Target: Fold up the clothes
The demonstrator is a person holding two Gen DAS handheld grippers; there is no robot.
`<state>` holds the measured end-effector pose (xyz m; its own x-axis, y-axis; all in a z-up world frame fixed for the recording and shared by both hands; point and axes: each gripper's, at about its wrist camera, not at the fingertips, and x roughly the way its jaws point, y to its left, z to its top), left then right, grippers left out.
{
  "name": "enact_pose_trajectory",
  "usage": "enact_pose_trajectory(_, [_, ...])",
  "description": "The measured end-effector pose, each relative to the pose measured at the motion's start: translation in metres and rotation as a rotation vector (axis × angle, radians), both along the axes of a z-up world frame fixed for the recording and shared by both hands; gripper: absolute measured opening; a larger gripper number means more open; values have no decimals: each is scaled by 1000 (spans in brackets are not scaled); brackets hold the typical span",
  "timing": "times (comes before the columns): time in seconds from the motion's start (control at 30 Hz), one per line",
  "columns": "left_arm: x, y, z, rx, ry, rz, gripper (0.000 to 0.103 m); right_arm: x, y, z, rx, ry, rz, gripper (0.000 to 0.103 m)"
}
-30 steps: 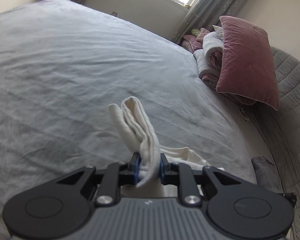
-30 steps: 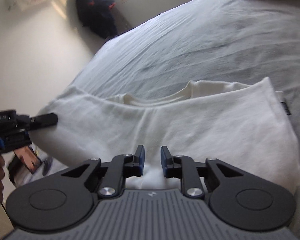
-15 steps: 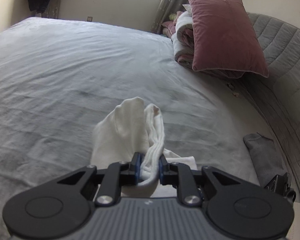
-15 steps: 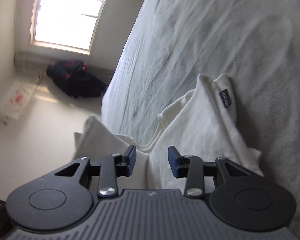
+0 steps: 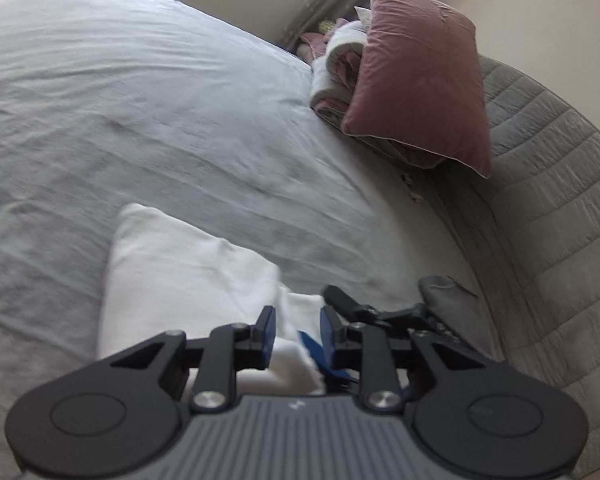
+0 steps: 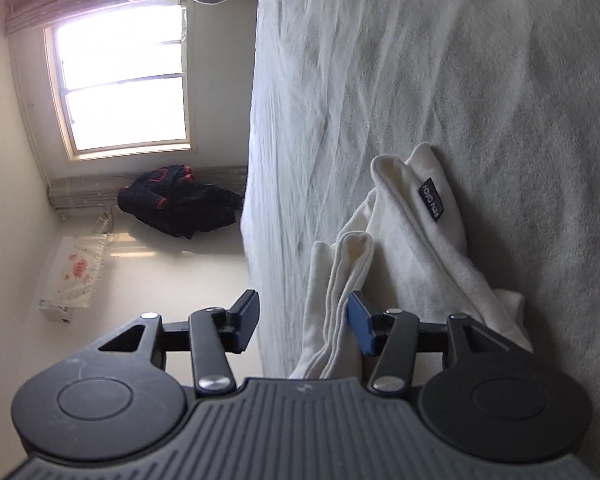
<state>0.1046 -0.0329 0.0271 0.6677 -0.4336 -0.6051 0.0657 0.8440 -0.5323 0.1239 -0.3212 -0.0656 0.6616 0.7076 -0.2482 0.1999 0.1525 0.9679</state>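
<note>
My left tool (image 5: 296,330) hangs low over the bed (image 5: 148,112), its blue-padded fingers (image 5: 267,330) parted with a clear gap, and the cream garment (image 5: 188,272) runs up between them without being squeezed by either pad. Ahead of this tool and slightly to its left the garment lies folded in a thick block on the grey sheet. To the right of it, just beyond the fingertips, part of my right tool (image 5: 380,314) shows, touching the garment's edge. Farther ahead on the right a dusty-pink pillow (image 5: 416,92) leans on a pile of rolled bedding (image 5: 336,68), against the quilted grey headboard (image 5: 548,208). My right tool (image 6: 304,320) is turned on its side and spread wide; a folded edge of the cream garment (image 6: 420,248) passes between its fingers, lying against the right-hand pad (image 6: 360,322) while the left one stands clear. A dark label (image 6: 431,200) shows on the cloth ahead. Off to this tool's left are a bright window (image 6: 124,80) and a dark jacket (image 6: 176,200) by the wall.
</note>
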Motion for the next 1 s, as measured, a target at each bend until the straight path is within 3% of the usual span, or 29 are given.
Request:
enact_pose_trajectory(0.2, [-4,10,-30,84,11,-12,22,6,19,25,-215,-28,65,57])
enact_pose_trajectory(0.37, [-22,-9,-59,116,-52,-82,22,8,44,33,-422,-84,124,59])
enact_pose_trajectory(0.4, [-27,-16,-62,140,-76,-94,22,7,49,33,-474,-100,134,56])
enact_pose_trajectory(0.43, [-32,-23,-63,180,-108,-106,22,7,54,33,-537,-119,143,43])
enact_pose_trajectory(0.47, [-34,-27,-61,213,-131,-119,22,6,58,33,-598,-132,150,24])
enact_pose_trajectory(0.53, [-36,-31,-54,250,-163,-150,22,3,55,33,-601,-155,144,22])
enact_pose_trajectory(0.6, [-39,-23,-44,228,-211,-142,22,1,49,36,-585,-187,139,19])
enact_pose_trajectory(0.67, [-47,-12,-32,204,-315,-70,22,-1,41,47,-582,-240,132,18])
enact_pose_trajectory(0.73, [-48,-4,-25,233,-379,-19,22,-6,34,57,-608,-281,127,18])
enact_pose_trajectory(0.8, [-47,-5,-28,263,-399,-12,22,-1,37,64,-630,-292,120,18])
enact_pose_trajectory(1.0, [-48,-21,-54,335,-413,-63,22,3,31,38,-692,-225,136,18])
